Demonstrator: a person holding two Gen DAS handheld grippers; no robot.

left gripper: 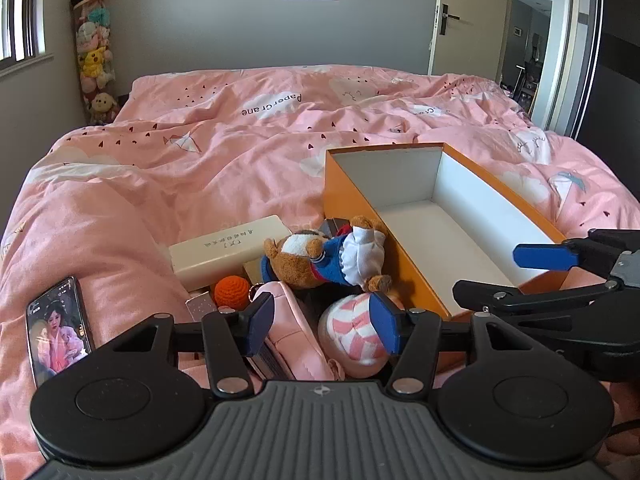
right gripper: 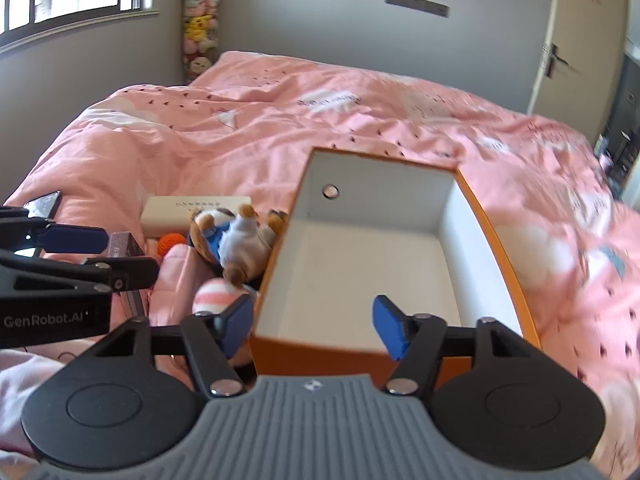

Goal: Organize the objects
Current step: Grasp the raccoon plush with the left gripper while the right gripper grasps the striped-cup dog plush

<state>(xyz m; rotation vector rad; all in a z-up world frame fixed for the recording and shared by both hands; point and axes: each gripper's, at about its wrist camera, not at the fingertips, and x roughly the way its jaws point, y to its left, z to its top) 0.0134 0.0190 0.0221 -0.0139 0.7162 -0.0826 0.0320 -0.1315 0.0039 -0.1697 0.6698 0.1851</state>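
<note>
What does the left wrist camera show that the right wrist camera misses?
Only the left wrist view shows the lit screen of the phone and an open doorway. Only the right wrist view shows the round hole in the orange box's wall. Both show the orange box, empty, the teddy bear, the orange ball and the cream box.

Home bedroom, pink duvet-covered bed (left gripper: 240,148), hanging plush toys (left gripper: 94,48), door (left gripper: 464,16)
</note>
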